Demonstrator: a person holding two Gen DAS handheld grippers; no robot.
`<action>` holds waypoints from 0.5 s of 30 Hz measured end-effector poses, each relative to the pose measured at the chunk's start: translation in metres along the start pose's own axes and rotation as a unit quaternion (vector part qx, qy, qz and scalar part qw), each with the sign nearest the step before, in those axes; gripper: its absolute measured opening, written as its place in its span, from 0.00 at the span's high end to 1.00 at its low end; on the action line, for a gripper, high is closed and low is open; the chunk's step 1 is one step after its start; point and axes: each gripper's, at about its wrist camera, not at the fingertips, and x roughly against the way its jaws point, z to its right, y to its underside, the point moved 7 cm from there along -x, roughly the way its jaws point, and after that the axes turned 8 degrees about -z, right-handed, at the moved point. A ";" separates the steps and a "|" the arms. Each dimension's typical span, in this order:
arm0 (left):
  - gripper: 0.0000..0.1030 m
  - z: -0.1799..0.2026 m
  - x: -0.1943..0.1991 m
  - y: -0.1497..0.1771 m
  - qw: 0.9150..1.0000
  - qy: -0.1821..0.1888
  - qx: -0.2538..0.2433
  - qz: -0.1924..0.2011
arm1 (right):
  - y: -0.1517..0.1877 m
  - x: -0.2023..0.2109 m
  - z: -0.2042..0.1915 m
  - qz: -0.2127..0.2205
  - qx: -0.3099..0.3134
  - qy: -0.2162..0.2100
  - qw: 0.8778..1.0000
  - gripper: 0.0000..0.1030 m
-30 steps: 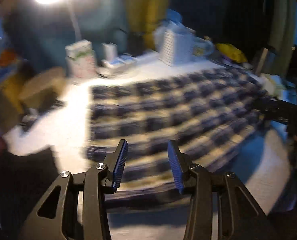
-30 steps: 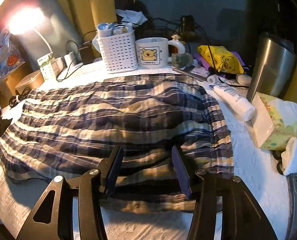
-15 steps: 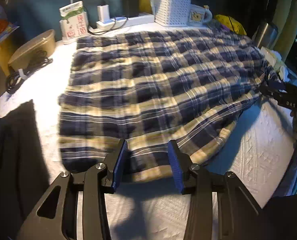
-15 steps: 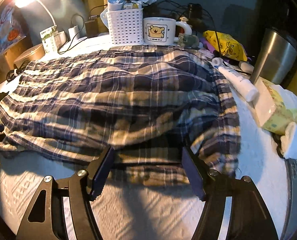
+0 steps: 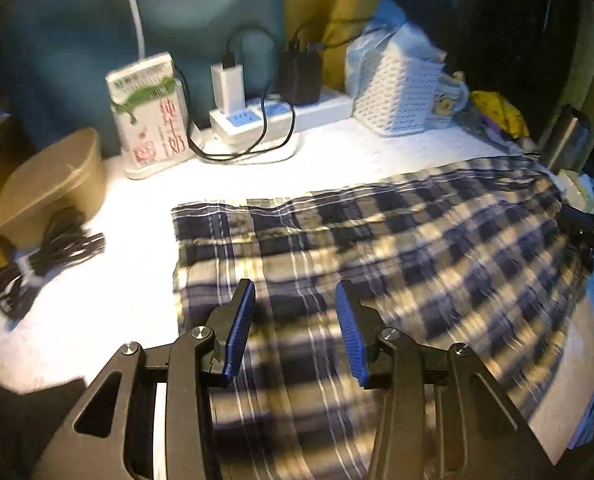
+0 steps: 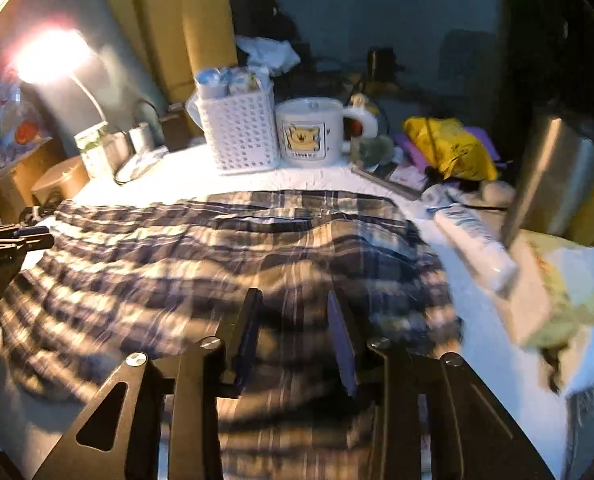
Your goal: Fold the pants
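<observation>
The plaid navy-and-cream pants [image 5: 377, 248] lie spread on the white cloth-covered table [image 5: 145, 216]; they also fill the right wrist view [image 6: 217, 256]. My left gripper [image 5: 295, 300] is open, with plaid cloth running between its blue pads at the pants' left end. My right gripper [image 6: 293, 304] is open, with cloth between its fingers at the right end by the waistband. Both views are blurred, so I cannot tell whether the pads touch the cloth. The left gripper shows at the left edge of the right wrist view [image 6: 13, 240].
Along the back stand a white basket [image 6: 237, 132], a bear mug [image 6: 309, 132], a power strip with chargers [image 5: 257, 116] and a carton [image 5: 149, 116]. A tube [image 6: 473, 240], tissue pack [image 6: 557, 280] and steel cup [image 6: 549, 184] sit right. A brown bowl [image 5: 53, 188] sits left.
Both grippers have moved forward over the pants' near edge, so cloth now lies between their fingers. The right jaws have narrowed a little. Both views now blur with motion.
</observation>
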 end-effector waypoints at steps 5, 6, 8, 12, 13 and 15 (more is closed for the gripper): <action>0.60 -0.015 -0.028 -0.008 0.999 -0.012 0.019 -0.028 | -0.012 -0.045 0.005 -0.033 -0.021 -0.002 0.999 0.66; 0.60 -0.018 -0.031 -0.010 0.999 -0.013 0.022 -0.027 | -0.012 -0.053 0.008 -0.040 -0.027 0.003 0.999 0.66; 0.57 -0.024 -0.032 -0.012 0.999 -0.029 0.023 -0.018 | -0.015 -0.059 0.010 -0.043 -0.037 0.009 0.998 0.66; 0.57 -0.036 -0.030 -0.014 0.998 -0.042 0.044 -0.011 | -0.021 -0.058 0.016 -0.036 -0.057 0.025 0.997 0.66; 0.57 -0.037 -0.025 -0.013 0.998 -0.050 0.049 -0.005 | -0.021 -0.057 0.016 -0.035 -0.059 0.026 0.997 0.66; 0.57 -0.039 -0.010 -0.013 0.997 -0.051 0.060 0.018 | -0.022 -0.050 0.016 -0.028 -0.064 0.031 0.997 0.66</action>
